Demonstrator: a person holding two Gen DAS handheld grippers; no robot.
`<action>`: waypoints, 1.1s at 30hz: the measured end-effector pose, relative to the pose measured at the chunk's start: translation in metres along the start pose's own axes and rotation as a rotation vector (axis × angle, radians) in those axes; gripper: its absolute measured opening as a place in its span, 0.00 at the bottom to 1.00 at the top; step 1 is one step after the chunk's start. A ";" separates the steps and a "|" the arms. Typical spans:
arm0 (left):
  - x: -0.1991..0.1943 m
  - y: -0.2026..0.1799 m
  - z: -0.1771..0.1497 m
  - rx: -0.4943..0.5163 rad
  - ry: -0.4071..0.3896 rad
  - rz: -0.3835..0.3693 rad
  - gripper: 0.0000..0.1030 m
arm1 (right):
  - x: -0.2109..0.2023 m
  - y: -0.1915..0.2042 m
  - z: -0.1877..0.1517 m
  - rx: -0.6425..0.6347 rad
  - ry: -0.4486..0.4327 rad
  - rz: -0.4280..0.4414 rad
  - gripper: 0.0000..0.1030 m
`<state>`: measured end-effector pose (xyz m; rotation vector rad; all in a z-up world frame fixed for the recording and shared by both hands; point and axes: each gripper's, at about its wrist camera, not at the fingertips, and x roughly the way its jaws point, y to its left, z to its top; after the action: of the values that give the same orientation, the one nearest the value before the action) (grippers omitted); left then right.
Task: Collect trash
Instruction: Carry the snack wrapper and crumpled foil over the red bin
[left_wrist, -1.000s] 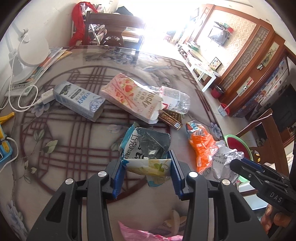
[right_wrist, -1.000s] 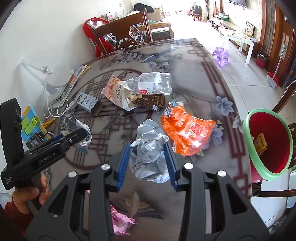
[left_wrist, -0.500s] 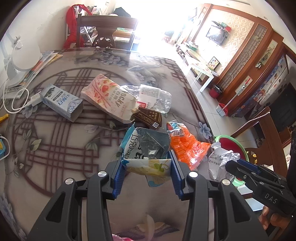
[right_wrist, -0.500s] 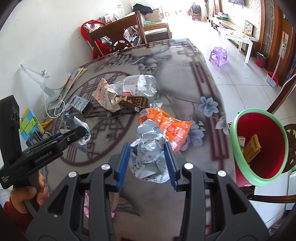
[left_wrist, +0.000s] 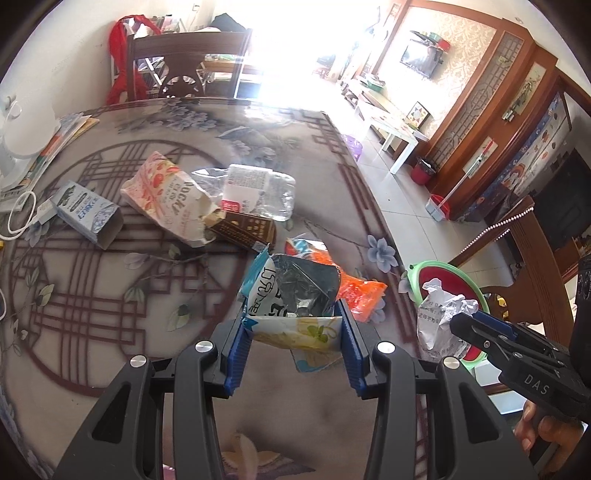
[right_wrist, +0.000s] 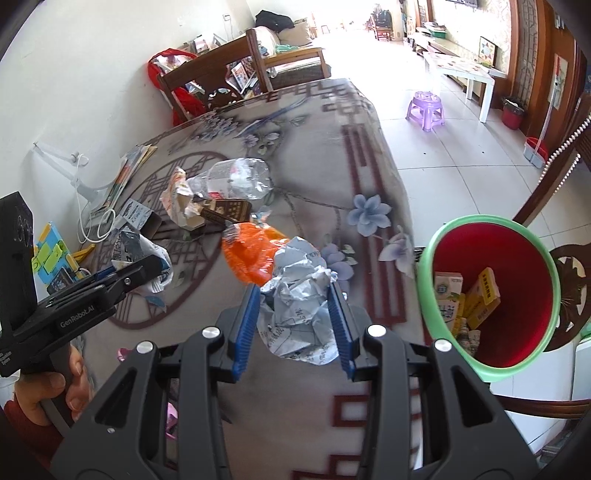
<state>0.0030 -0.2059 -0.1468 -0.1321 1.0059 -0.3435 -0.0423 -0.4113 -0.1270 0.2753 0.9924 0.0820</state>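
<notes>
I have the left gripper (left_wrist: 293, 341) clamped across a limp, featherlight snack wrapper (left_wrist: 291, 295) and the right gripper (right_wrist: 293, 326) squeezing a springy crumpled paper ball (right_wrist: 297, 302), both pinched mid-body between the pads.

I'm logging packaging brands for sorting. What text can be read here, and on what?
"DAS": right gripper body.
"GenRobot.AI": left gripper body.
"ocky": pink snack bag.
Print on the blue carton, bottle label, brown box, held wrapper and crumpled paper: too small or blurred.

pink wrapper (right_wrist: 171, 419) mostly hidden behind gripper, wrapper print unreadable
</notes>
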 end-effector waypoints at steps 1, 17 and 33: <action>0.002 -0.006 0.000 0.009 0.003 -0.003 0.40 | -0.001 -0.006 -0.001 0.008 0.000 -0.006 0.36; 0.031 -0.084 0.015 0.110 0.031 -0.061 0.40 | -0.008 -0.098 -0.003 0.131 0.011 -0.035 0.53; 0.025 -0.080 0.019 0.098 0.004 0.009 0.40 | 0.069 -0.057 -0.014 -0.015 0.170 0.073 0.41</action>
<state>0.0141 -0.2904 -0.1356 -0.0385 0.9919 -0.3844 -0.0195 -0.4507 -0.2052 0.2940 1.1496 0.1814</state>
